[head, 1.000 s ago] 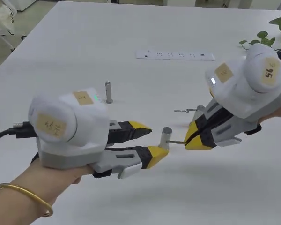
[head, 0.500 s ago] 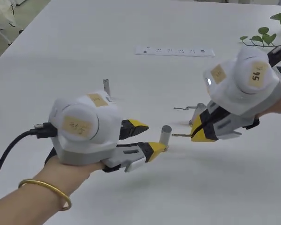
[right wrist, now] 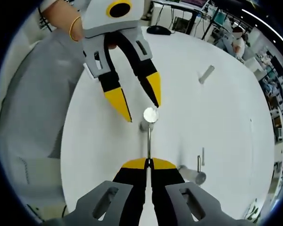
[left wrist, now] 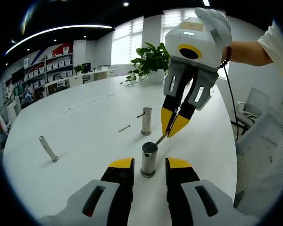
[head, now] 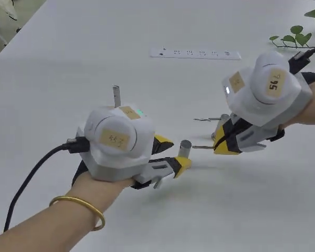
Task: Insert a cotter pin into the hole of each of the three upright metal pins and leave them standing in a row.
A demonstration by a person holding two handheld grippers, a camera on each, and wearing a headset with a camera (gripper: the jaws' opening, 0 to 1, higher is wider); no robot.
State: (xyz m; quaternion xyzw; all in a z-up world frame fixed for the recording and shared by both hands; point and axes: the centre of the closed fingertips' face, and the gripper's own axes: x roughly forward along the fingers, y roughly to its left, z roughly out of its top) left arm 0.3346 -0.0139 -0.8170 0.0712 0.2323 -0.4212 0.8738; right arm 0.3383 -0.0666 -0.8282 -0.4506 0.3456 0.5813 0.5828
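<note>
The middle metal pin (head: 185,148) (left wrist: 149,159) (right wrist: 150,116) stands upright between the jaws of my open left gripper (head: 177,153) (left wrist: 149,165), which do not clamp it. My right gripper (head: 219,147) (right wrist: 148,163) (left wrist: 174,125) is shut on a cotter pin (head: 202,147) (right wrist: 149,143) (left wrist: 161,138). That cotter pin lies level, its tip at the pin's upper side. Behind the right gripper, a second metal pin (head: 223,122) (left wrist: 146,121) (right wrist: 198,176) has a cotter pin sticking out of it. A third metal pin (head: 116,96) (left wrist: 48,148) (right wrist: 206,74) stands alone to the left.
A loose cotter pin (left wrist: 124,127) lies on the white table (head: 68,63) beside the second pin. A white power strip (head: 195,53) lies at the back, with a potted plant (head: 299,37) at the far right corner. A black cable (head: 37,168) trails from my left gripper.
The head view has shifted. Relative to the middle pin, both grippers stay much as they were, the cotter pin's tip staying at the pin.
</note>
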